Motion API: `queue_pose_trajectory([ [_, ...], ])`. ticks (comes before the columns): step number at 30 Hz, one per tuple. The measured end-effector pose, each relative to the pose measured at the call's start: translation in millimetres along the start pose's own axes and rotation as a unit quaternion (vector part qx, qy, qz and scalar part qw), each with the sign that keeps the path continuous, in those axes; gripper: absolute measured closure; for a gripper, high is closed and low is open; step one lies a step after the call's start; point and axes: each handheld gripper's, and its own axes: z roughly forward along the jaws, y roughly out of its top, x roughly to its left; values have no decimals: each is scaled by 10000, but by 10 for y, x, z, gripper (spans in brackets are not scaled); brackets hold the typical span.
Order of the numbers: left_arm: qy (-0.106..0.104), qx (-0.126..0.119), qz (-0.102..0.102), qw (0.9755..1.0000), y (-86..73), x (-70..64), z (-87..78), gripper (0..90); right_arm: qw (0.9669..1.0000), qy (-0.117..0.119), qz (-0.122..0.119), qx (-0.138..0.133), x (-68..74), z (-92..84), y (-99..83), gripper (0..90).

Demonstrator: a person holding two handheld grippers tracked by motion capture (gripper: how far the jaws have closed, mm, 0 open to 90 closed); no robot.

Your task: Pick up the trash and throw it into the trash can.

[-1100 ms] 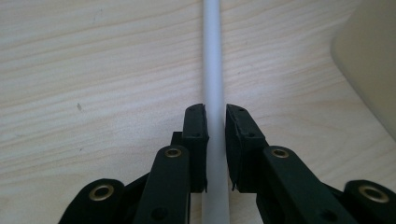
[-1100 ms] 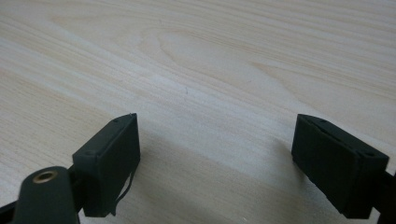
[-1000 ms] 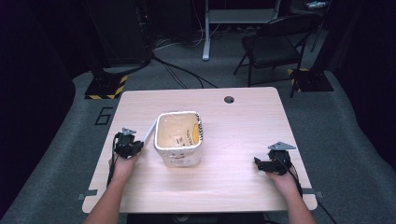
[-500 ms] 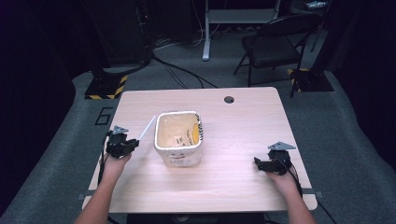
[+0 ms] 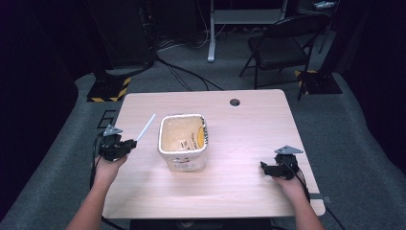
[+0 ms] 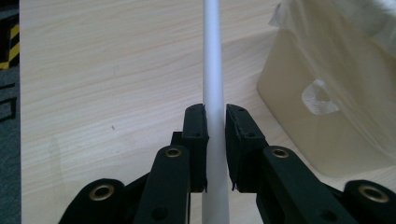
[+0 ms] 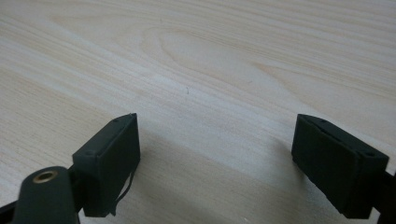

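A thin white stick juts up and to the right from my left gripper, which hovers at the table's left edge. The left gripper view shows the black jaws pressed on both sides of the white stick, and my left gripper is shut on it. A cream square tub with an orange piece inside stands mid-table, just right of the stick's tip; its pale wall is close on the right. My right gripper rests near the table's right front, and its jaws stand wide apart over bare wood.
The light wooden table has a round cable hole at the back. A black folding chair and floor cables stand beyond it. Yellow-black floor markers lie at the back left.
My left gripper has lifted and drawn left, away from the tub, carrying the white stick with it. The right gripper has stayed put.
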Motion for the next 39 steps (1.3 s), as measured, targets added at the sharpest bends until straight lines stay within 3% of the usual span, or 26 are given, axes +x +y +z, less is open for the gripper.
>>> queue_pose_trajectory([
  [12, -264, -172, 127, 9994, 104, -78, -279, 787, 10000, 4, 20, 7, 5, -1, 0, 147],
  [27, -493, -190, 335, 9980, 191, -273, -485, 787, 10000, 5, 14, 10, 5, -2, -1, 147],
  [39, -646, -155, 477, 9966, 228, -449, -551, 786, 10000, 15, 6, 19, 9, -4, -2, 147],
])
